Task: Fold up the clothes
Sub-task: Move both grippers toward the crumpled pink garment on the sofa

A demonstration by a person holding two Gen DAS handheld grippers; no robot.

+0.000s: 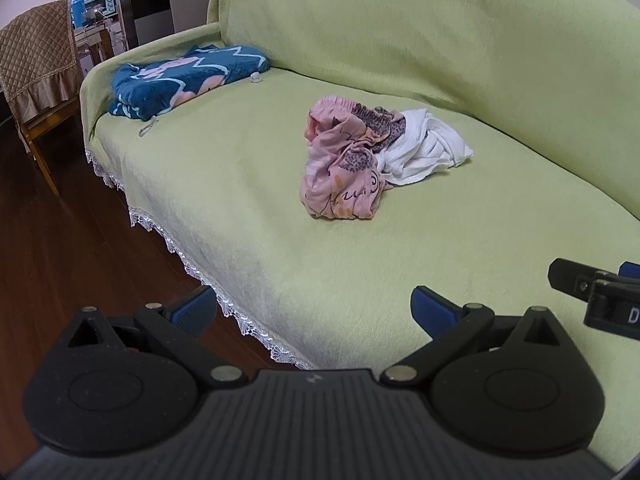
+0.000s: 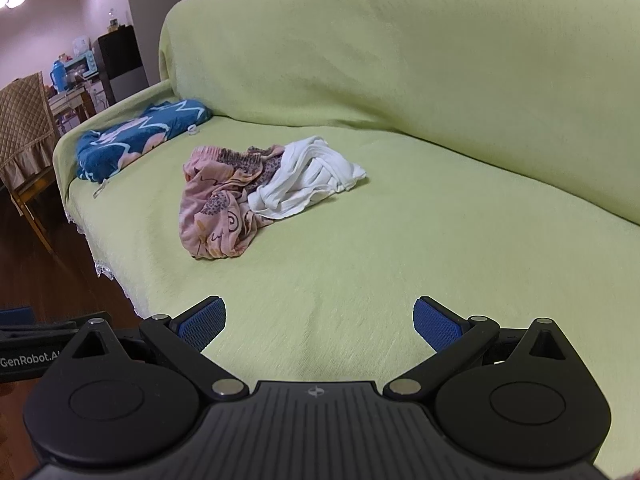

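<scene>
both grippers hover over the front part of a sofa seat draped in a light green cover (image 1: 240, 200), well short of the clothes. the left gripper (image 1: 314, 312) has its blue-padded fingers spread wide with nothing between them; the right gripper (image 2: 320, 322) is likewise spread wide and holds nothing. ahead of the left gripper and slightly to its right lies a crumpled pink patterned garment (image 1: 340, 172), with a bunched white garment (image 1: 424, 152) touching its right side. from the right gripper, the same pile sits ahead and to the left. farther ahead and left, by the armrest, rests a blue patterned blanket (image 1: 180, 80). beyond it stands a chair with a quilted brown cover (image 1: 36, 60).
</scene>
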